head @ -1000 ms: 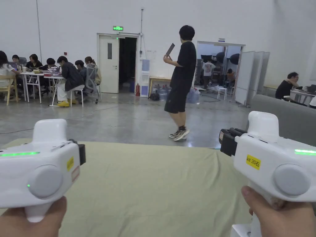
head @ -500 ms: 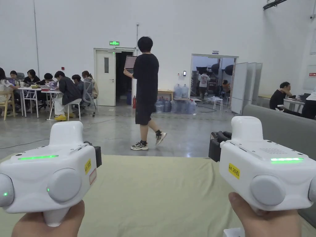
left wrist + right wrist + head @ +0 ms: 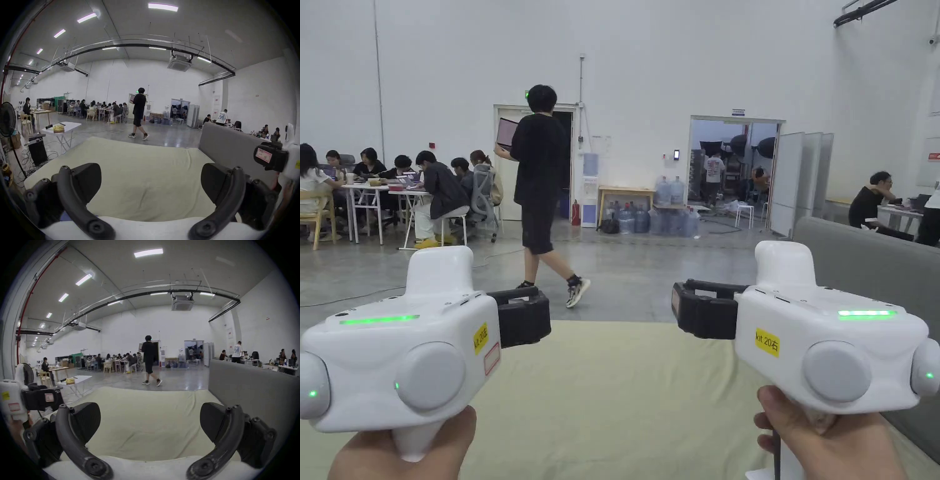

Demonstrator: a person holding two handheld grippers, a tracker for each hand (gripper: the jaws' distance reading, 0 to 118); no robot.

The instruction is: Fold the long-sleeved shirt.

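A pale green cloth (image 3: 612,400) covers the flat surface in front of me, smooth apart from faint creases. My left gripper (image 3: 540,315) is held level above its near left part, pointing away from me. In the left gripper view its jaws (image 3: 151,181) stand wide apart with only the cloth behind them. My right gripper (image 3: 681,309) hovers level at the near right. Its jaws (image 3: 150,420) are just as wide apart with nothing between them. Each gripper view catches the other gripper at its side, the right gripper (image 3: 259,155) and the left gripper (image 3: 48,398).
A grey upholstered backrest (image 3: 862,256) runs along the right side of the cloth. A person in black (image 3: 540,187) walks across the concrete floor beyond the far edge. To the left stand a white folding table (image 3: 65,126), a fan (image 3: 7,119) and cables. Seated people fill the back.
Both grippers have drawn closer together, and their black jaws now stick out into the head view. The person in black has walked from right to left.
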